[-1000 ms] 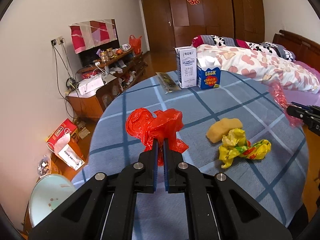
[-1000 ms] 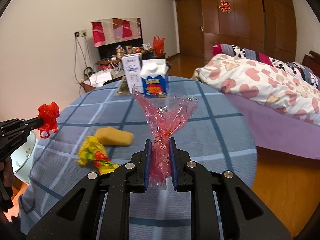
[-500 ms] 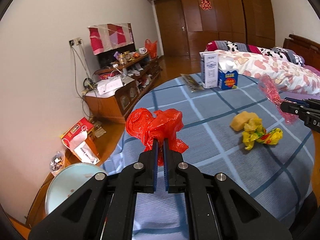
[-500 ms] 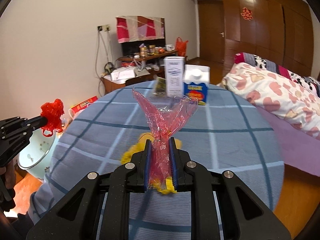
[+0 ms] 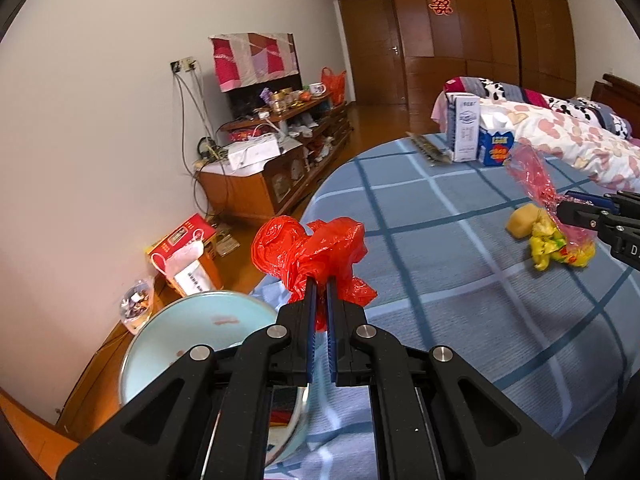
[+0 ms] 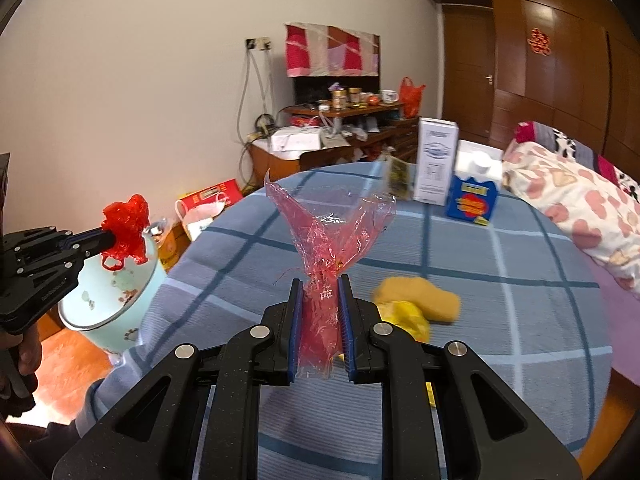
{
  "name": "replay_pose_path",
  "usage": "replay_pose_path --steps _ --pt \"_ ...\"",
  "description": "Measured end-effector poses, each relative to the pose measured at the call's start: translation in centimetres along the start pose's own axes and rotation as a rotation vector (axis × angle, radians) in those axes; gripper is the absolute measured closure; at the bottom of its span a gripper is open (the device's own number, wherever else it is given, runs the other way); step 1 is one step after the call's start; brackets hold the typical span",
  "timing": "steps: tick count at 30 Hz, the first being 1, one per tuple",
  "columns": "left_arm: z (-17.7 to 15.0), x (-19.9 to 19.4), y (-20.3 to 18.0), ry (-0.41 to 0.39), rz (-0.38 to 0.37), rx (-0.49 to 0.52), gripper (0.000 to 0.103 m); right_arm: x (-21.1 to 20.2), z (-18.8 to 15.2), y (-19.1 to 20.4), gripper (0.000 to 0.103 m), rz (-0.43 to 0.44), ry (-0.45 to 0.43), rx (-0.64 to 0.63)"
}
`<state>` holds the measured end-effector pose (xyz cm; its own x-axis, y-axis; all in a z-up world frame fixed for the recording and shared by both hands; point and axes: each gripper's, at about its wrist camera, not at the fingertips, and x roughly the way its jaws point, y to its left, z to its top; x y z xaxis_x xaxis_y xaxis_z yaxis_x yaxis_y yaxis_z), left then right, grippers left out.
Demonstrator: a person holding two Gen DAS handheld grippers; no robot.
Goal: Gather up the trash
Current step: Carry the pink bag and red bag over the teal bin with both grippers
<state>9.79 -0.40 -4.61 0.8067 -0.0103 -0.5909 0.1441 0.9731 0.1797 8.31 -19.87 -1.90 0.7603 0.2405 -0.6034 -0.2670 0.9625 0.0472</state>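
My left gripper (image 5: 320, 284) is shut on a crumpled red plastic bag (image 5: 308, 252) and holds it in the air at the table's left edge, over the rim of a pale blue bin (image 5: 192, 332). The right wrist view shows the same bag (image 6: 126, 226) above the bin (image 6: 116, 300). My right gripper (image 6: 320, 284) is shut on a pink clear cellophane wrapper (image 6: 332, 236), held above the blue checked table (image 6: 500, 360). A yellow crumpled wrapper (image 5: 560, 246) and a tan sponge-like lump (image 5: 520, 220) lie on the table.
A white carton (image 5: 464, 128) and a blue carton (image 5: 496, 146) stand at the table's far side beside a dark flat packet (image 5: 432, 148). A cluttered wooden cabinet (image 5: 272, 172) and a red box (image 5: 180, 248) sit by the left wall. A bed (image 5: 568, 136) lies behind the table.
Both grippers have swung left with their loads. The left one has moved from over the table to its left edge, above the bin. Both stay shut.
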Motion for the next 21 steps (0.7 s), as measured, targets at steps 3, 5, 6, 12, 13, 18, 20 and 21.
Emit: replay_pose_path --steps 3,5,6,12,13,18,20,21 --pt "-0.4 -0.2 0.7 0.003 0.017 -0.004 0.099 0.6 0.1 1.3 0.085 0.019 0.004 -0.019" --pt "-0.6 -0.3 1.3 0.006 0.027 -0.007 0.099 0.9 0.2 1.9 0.085 0.03 0.008 -0.03" --pt "-0.7 -0.3 1.6 0.008 0.032 -0.009 0.099 1.1 0.3 2.3 0.085 0.036 0.01 -0.038" --pt "-1.7 -0.5 3.3 0.022 0.059 -0.025 0.099 2.4 0.7 4.0 0.085 0.063 0.024 -0.075" --pt "-1.8 -0.6 3.6 0.023 0.062 -0.027 0.099 2.7 0.8 4.4 0.085 0.069 0.028 -0.081" --pt "-2.5 -0.6 4.8 0.034 0.087 -0.041 0.099 3.4 0.9 6.1 0.085 0.093 0.034 -0.107" --pt "-2.8 -0.7 5.3 0.039 0.096 -0.047 0.099 3.7 1.0 6.8 0.085 0.104 0.036 -0.12" --pt "-2.9 -0.7 5.6 0.04 0.099 -0.048 0.099 3.8 1.0 7.0 0.085 0.106 0.037 -0.124"
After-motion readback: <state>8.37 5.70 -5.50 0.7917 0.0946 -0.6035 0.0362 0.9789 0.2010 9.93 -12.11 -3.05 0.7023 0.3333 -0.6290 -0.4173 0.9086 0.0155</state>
